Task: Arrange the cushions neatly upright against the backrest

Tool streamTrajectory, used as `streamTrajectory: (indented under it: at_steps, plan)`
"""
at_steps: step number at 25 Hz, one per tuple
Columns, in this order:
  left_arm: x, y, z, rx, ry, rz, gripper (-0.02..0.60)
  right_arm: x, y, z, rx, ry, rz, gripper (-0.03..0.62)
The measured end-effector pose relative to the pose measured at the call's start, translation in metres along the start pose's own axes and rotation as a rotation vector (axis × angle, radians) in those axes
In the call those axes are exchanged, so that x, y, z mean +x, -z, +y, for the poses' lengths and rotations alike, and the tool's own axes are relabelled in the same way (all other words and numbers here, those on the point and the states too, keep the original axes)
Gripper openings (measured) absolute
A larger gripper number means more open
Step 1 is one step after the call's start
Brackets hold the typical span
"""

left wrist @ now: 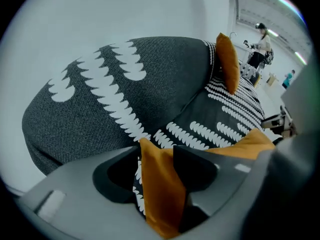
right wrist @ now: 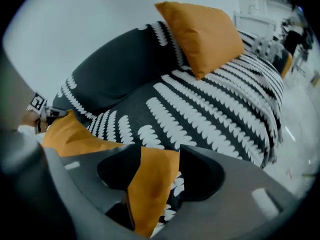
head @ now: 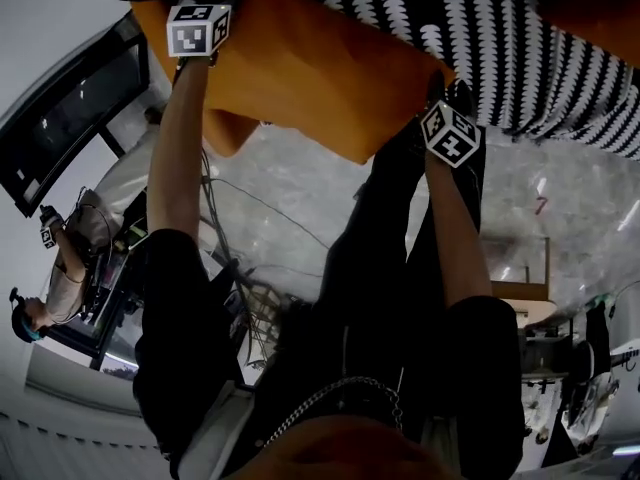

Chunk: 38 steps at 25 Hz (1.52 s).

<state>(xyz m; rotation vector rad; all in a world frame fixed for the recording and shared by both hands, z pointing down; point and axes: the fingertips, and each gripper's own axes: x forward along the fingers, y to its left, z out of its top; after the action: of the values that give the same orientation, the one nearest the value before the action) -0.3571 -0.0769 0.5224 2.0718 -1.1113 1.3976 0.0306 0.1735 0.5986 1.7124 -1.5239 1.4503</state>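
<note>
Left tongs point(left wrist: 157, 169) and right tongs point(right wrist: 160, 171) both apart, each loosely around a near corner of orange cushion point(head: 310, 68) (no pinch), at front edge of sofa seat point(right wrist: 200, 119); open room beyond, up to backrest point(right wrist: 115, 69).

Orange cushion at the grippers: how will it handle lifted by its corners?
Probably floppy: the orange cushion corner creases thin between the jaws of the left gripper. Likely light, soft stuffed fabric. Shouldn't roll; may slump unless leaned on the backrest, like the other cushion.
</note>
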Motion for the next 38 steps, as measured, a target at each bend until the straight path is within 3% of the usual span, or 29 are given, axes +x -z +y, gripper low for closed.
streamTrajectory:
  at_steps: [4,10,12,15,17,25,38]
  plan:
    - [0.005,-0.001,-0.002,-0.021,0.041,0.006,0.216,0.017,0.025,-0.018,0.172,0.055,0.099,0.24]
    - [0.013,0.004,-0.002,-0.038,0.08,0.036,0.185,0.03,0.028,-0.012,0.255,-0.049,0.163,0.224]
    - [0.013,0.007,-0.009,-0.025,0.092,0.049,0.147,0.03,0.031,-0.01,0.275,-0.094,0.183,0.207]
    - [0.012,0.014,-0.017,-0.013,0.113,0.062,0.076,0.027,0.032,-0.002,0.228,-0.143,0.206,0.08]
    - [0.01,0.016,-0.017,-0.008,0.117,0.065,0.056,0.026,0.033,0.003,0.176,-0.139,0.217,0.052]
    - [-0.002,0.014,-0.014,0.035,0.088,0.029,0.026,0.021,0.03,0.01,0.097,-0.137,0.203,0.033]
    - [-0.037,0.013,-0.01,0.009,0.047,-0.057,0.023,0.003,0.021,0.017,0.042,-0.126,0.161,0.023]
